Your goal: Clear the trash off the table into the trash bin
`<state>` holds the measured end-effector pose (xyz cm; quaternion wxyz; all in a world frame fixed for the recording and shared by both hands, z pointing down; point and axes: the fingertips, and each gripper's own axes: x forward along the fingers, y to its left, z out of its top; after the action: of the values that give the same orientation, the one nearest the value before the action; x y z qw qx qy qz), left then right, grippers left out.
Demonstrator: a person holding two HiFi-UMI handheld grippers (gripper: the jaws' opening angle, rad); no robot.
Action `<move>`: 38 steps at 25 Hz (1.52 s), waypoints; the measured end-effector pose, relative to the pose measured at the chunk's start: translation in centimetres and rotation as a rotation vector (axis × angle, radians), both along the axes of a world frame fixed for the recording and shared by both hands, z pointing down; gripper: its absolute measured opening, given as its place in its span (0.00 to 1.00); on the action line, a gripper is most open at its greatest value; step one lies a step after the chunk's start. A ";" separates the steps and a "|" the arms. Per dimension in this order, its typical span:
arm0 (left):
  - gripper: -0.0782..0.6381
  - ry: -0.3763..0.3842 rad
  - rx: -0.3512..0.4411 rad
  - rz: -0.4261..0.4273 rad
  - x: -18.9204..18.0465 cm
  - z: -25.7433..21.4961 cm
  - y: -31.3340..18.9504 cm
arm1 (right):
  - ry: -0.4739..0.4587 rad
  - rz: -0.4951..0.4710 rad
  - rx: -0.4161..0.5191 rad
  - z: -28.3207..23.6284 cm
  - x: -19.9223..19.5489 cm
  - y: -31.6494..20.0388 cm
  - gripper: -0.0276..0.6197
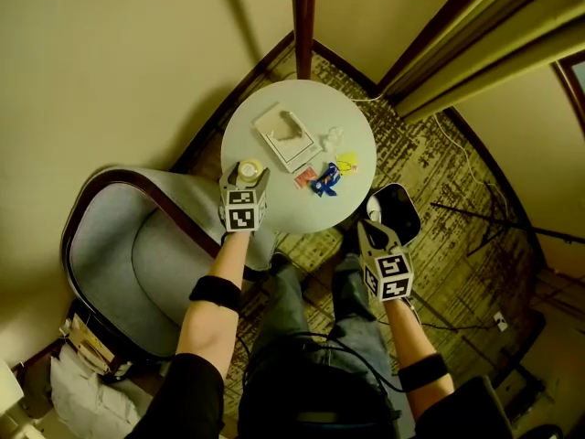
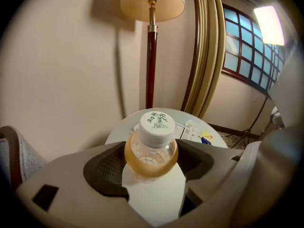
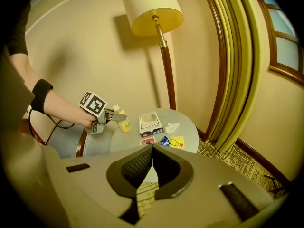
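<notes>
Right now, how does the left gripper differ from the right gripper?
The left gripper is at the table edge; the right gripper hangs off the table, over the carpet. The left gripper's jaws grip a bottle; the right gripper's jaws are shut on nothing. Both carry a marker cube.

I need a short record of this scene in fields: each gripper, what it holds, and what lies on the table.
table: round, light top
left gripper: jaws closed on the bottle, white cap up, by the table's edge
right gripper: shut, nothing between the jaws, off the table
on table: white box, crumpled tissue, yellow card, blue wrapper, red packet
</notes>
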<state>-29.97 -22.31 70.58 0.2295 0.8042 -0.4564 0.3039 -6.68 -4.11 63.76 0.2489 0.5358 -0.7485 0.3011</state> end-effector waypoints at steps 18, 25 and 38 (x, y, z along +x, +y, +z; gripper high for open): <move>0.55 0.057 0.060 -0.050 1.2 -21.4 8.4 | -0.039 -0.142 0.145 -11.8 -1.9 -3.3 0.05; 0.55 0.057 0.091 -0.046 2.0 -26.6 11.9 | -0.062 -0.202 0.182 -15.0 -3.2 -3.3 0.05; 0.55 0.124 0.055 0.306 18.8 -24.9 12.7 | -0.015 0.059 0.182 -15.3 9.1 -0.5 0.05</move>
<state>-11.16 -9.62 45.66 0.1860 0.8875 -0.3219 0.2724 2.44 -4.59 48.44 0.1843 0.5759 -0.7585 0.2430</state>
